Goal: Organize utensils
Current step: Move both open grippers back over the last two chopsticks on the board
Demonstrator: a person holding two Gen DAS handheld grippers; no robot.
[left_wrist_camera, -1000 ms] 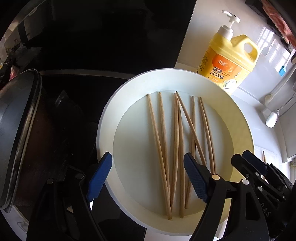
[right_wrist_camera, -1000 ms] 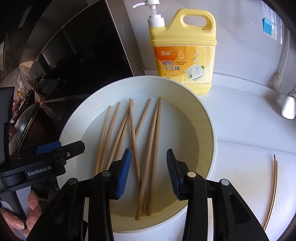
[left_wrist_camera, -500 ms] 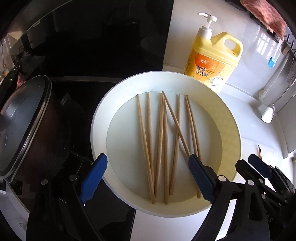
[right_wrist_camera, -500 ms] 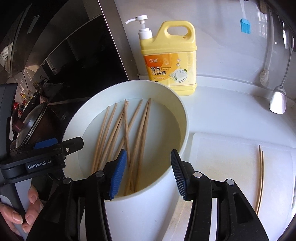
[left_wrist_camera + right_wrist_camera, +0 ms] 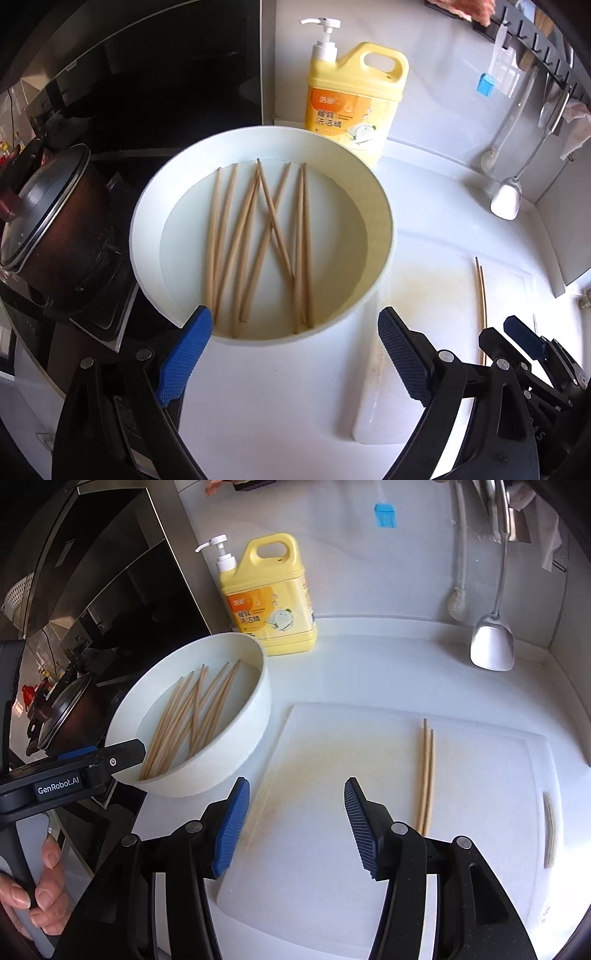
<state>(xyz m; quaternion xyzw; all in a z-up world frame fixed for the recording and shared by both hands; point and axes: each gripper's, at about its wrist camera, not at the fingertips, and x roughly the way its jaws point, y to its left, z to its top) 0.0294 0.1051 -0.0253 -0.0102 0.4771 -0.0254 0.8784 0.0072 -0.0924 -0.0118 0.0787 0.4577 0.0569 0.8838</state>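
Both grippers empty. Left gripper (image 5: pixel 293 347) jaws wide apart, just opened further, hanging at the near rim of the white bowl (image 5: pixel 384 206). Right gripper (image 5: pixel 293 825) jaws half apart, also just widening, nothing between them, over the cutting board (image 5: pixel 480 775) right of the bowl. Loose chopsticks (image 5: pixel 258 240) lie crossed inside the bowl; one chopstick pair (image 5: pixel 426 775) lies on the board. Yellow detergent bottle (image 5: pixel 354 103) stands just behind the bowl.
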